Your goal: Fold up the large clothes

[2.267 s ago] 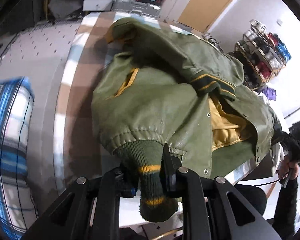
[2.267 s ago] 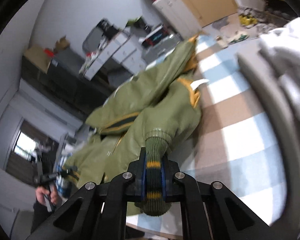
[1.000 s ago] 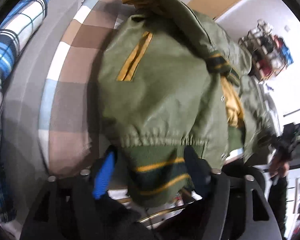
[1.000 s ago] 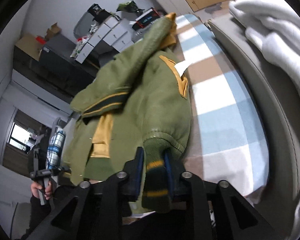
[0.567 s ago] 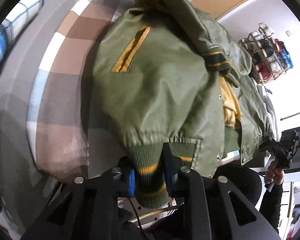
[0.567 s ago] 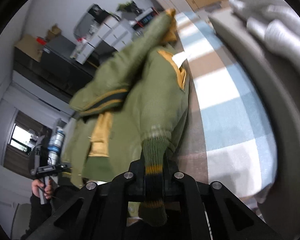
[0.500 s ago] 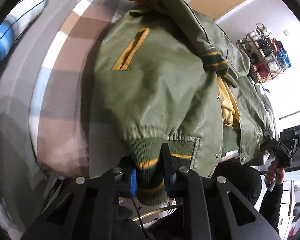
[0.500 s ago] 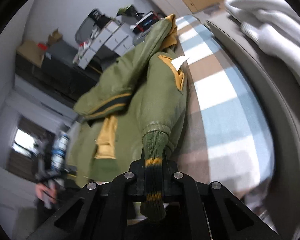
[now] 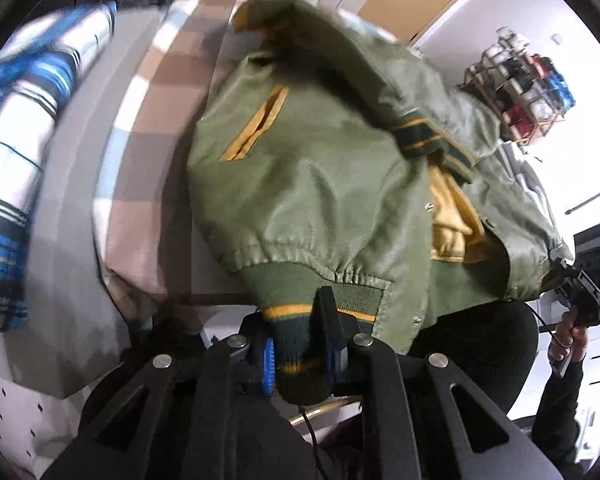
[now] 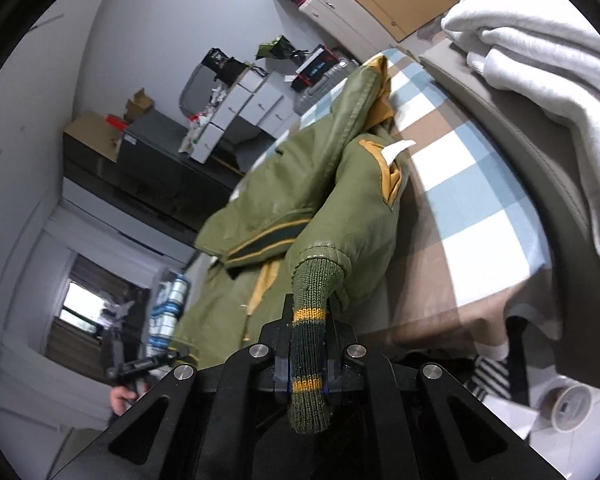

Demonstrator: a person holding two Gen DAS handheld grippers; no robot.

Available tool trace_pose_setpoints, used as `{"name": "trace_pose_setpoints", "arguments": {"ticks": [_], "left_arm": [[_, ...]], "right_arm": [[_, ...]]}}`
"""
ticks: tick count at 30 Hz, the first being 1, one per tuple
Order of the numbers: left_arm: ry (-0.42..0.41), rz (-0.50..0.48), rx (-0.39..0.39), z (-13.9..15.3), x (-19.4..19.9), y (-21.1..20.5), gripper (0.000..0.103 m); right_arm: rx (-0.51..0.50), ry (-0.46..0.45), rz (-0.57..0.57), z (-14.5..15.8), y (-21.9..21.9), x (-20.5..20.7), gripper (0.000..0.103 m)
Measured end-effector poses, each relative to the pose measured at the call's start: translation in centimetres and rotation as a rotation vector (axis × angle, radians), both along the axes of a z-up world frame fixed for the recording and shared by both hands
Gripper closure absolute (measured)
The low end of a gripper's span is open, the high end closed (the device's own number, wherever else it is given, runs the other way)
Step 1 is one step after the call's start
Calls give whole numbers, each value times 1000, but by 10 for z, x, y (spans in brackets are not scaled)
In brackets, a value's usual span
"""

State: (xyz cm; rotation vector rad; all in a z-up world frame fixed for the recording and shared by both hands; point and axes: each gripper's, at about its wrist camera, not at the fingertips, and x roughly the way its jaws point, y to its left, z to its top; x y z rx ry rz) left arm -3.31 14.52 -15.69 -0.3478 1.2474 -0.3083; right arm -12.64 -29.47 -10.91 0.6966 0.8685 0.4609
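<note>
An olive green bomber jacket (image 9: pixel 320 168) with yellow lining lies on a checked blanket (image 9: pixel 148 128), one sleeve folded across its front. My left gripper (image 9: pixel 300 340) is shut on the dark green ribbed hem band (image 9: pixel 296 320) at the jacket's bottom edge. In the right wrist view the same jacket (image 10: pixel 340 200) shows from the other side, and my right gripper (image 10: pixel 308 344) is shut on its ribbed hem band (image 10: pixel 312 304) with yellow stripes. Both grippers hold the hem off the near edge of the bed.
A blue plaid garment (image 9: pixel 16 160) lies left of the jacket. A white folded garment (image 10: pixel 540 60) lies on the grey bed edge at right. White drawers and boxes (image 10: pixel 244 108) stand behind. A clothes rack (image 9: pixel 520 92) stands at far right.
Both grippers pulled the jacket's hem back toward the near edge of the bed. The left gripper opened briefly about a second ago and closed again on the hem band.
</note>
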Motion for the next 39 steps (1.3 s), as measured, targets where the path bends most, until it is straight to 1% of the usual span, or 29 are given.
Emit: {"name": "trace_pose_setpoints", "arguments": {"ticks": [1,2,3,4,5,6,8,9,10,11,12,13,14,15,16,18,20,23,24,26,28,29,31,33,36,37,38,39], "left_arm": [[37,21,-26,-8,7,3,86],[65,28,-52,-11,12,7,81],[84,37,-75,-16,17,9,71],[94,42,-91,-19,22,10,65],[98,34,-98,-21,25,8,52],[100,21,-100,-23,30,5,50],[108,8,-72,-25,34,-2,50],[105,-3,-64,-26,37,-5,50],[100,-3,-66,-27,37,-8,50],[98,13,-68,-28,38,-5,57],[99,20,-71,-28,40,-4,67],[98,7,-77,-28,40,-4,72],[82,-14,-74,-24,35,-8,81],[67,-28,-58,-20,33,-10,84],[46,-37,-42,-15,31,-12,85],[20,-43,-31,-7,26,-17,88],[-2,-48,-24,-3,15,-11,91],[-43,-59,-26,1,3,-13,92],[-46,-48,-45,1,0,-13,93],[-49,-51,-103,4,3,-16,93],[-61,-70,-165,20,18,-18,93],[-66,-76,-185,28,26,-18,93],[-88,-92,-224,56,51,-19,93],[-103,-95,-281,90,86,-19,93],[-99,-112,-320,128,138,-24,93],[-88,-107,-332,137,155,-24,93],[-70,-88,-361,144,175,-21,93],[-49,-72,-385,148,196,-19,93]], "right_arm": [[-1,2,-4,-2,0,4,95],[1,6,-7,-3,0,6,95],[1,14,-12,-5,0,11,94],[-4,17,-13,-6,0,11,92],[-32,30,-12,-7,2,16,92],[-51,41,-9,-8,2,17,92],[-61,84,5,-17,3,25,83],[-54,103,8,-21,3,28,70],[-54,116,9,-25,3,30,65],[-78,130,16,-30,5,33,65],[-108,145,25,-33,7,34,62],[-129,157,30,-36,8,34,62],[-141,164,34,-38,10,34,62],[-147,160,34,-39,10,32,66],[-146,143,26,-37,8,29,78],[-137,98,23,-28,4,23,91],[-93,65,37,-18,0,15,93],[-86,28,40,-9,1,3,94],[-67,19,35,-9,0,-2,94],[-7,32,13,-11,-3,-7,94],[18,34,7,-8,-1,-3,94],[31,32,8,-2,0,3,94],[61,17,17,14,2,19,95],[77,-4,11,41,5,46,95],[113,-13,-23,68,5,86,95],[144,-2,-45,77,4,108,95],[157,7,-54,81,3,120,95],[166,22,-77,87,2,142,95]]}}
